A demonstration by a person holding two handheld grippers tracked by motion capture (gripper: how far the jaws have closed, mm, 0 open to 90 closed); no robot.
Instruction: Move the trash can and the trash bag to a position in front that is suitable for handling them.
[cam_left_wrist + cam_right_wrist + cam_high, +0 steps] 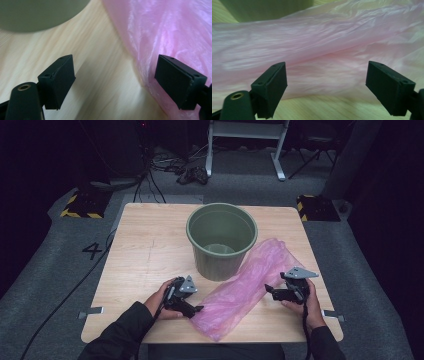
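- A wooden table (pixel 150 250) stands on a grey floor (pixel 45 265).
- A green bucket (pixel 222 241) stands upright near the middle of the table. It is open at the top.
- A pink plastic bag (pixel 250 282) lies flat on the table. It is long and crinkly. It runs from the near edge of the table up to the right side of the bucket, and it touches the bucket there.
- The left gripper (pixel 196 310) is held in the person's left hand (pixel 159 301). It sits low over the table, right at the near left end of the bag.
- In the left gripper view, its two black jaws stand wide apart. Bare wood shows between them. The edge of the bag (pixel 170 32) lies by the right jaw, but the jaws do not squeeze it. The bucket (pixel 37 12) shows at the top left.
- The right gripper (pixel 270 291) is held in the person's right hand (pixel 307 305). It points at the right side of the bag, near the middle of its length.
- In the right gripper view, its jaws also stand wide apart. The bag (pixel 324 42) lies just ahead of them, and nothing is pinched between them.
- Both hands wear dark sleeves (pixel 120 332).
- The two grippers are well apart, with the bag between them.
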